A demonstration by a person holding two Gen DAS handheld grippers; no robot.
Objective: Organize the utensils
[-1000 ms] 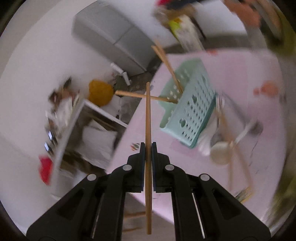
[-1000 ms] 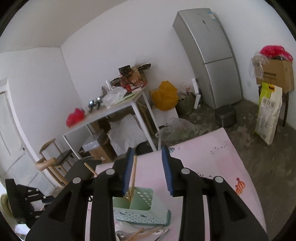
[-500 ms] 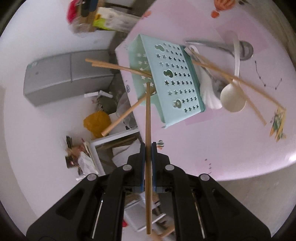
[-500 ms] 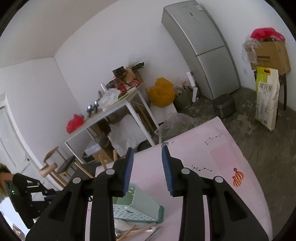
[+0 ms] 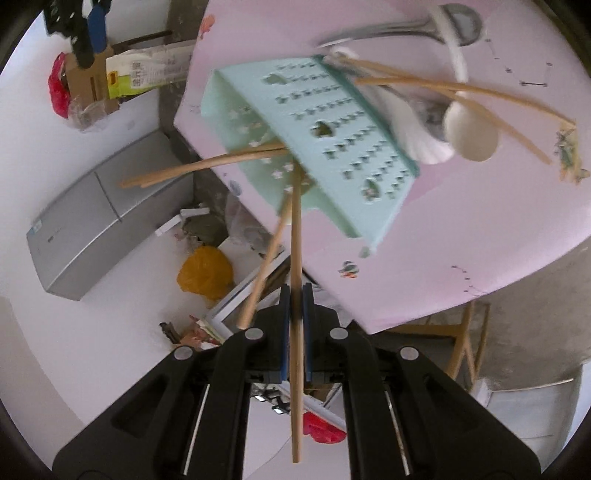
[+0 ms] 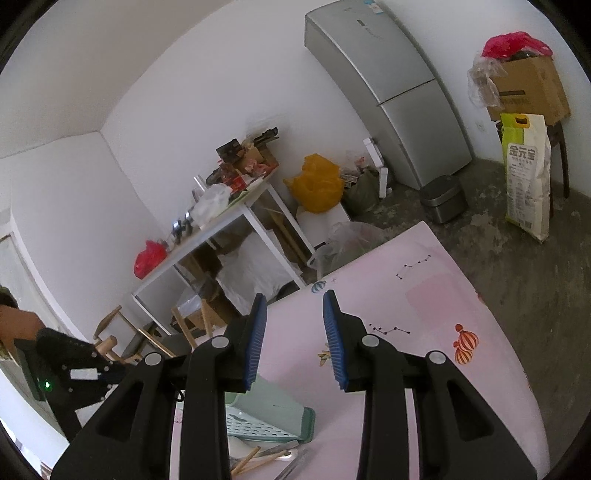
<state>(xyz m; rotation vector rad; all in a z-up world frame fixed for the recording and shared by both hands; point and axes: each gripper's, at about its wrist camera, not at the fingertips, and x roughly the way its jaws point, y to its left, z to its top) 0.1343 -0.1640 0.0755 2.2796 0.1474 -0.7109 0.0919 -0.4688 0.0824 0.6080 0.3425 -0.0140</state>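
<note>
My left gripper (image 5: 295, 295) is shut on a wooden chopstick (image 5: 295, 229) that runs along its fingers. The chopstick's far tip reaches the open mouth of a mint perforated utensil holder (image 5: 332, 147) standing on the pink table (image 5: 461, 229). Three more chopsticks (image 5: 207, 166) stick out of the holder. Behind it lie a white spoon (image 5: 471, 140), a metal spoon (image 5: 388, 31) and loose chopsticks (image 5: 461, 90). My right gripper (image 6: 295, 332) hangs open with nothing between its fingers, above the holder (image 6: 269, 413) and the loose utensils (image 6: 258, 461).
A white shell-shaped dish (image 5: 417, 136) rests against the holder. Around the table stand a grey fridge (image 6: 388, 92), a cluttered white side table (image 6: 229, 221), a small bin (image 6: 443, 199), a rice sack (image 6: 526, 177) and a wooden chair (image 5: 461, 350).
My left gripper rolled and closed in on the holder, bringing the chopstick's tip to its mouth. My right gripper sank and shifted, and the holder slid under its fingers.
</note>
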